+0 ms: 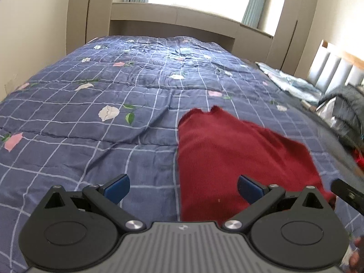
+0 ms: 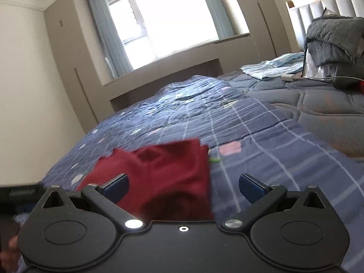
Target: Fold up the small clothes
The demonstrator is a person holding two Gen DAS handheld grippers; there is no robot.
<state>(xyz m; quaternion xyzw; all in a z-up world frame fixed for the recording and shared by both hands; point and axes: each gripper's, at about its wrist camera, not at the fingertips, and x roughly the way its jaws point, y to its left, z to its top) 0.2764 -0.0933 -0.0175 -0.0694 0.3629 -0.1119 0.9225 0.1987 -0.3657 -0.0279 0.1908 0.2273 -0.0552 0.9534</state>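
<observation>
Both grippers wide apart, nothing held. Left gripper (image 1: 183, 187) over red garment's (image 1: 229, 159) left edge, flat on blue quilt (image 1: 91, 113). Right gripper (image 2: 184, 187): garment btwn fingers, leaning left.

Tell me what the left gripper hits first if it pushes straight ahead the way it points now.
Probably the red garment: the left gripper, jaws open, points along its left edge, with the blue checked quilt beside and beyond. Height above the cloth is unclear.
</observation>
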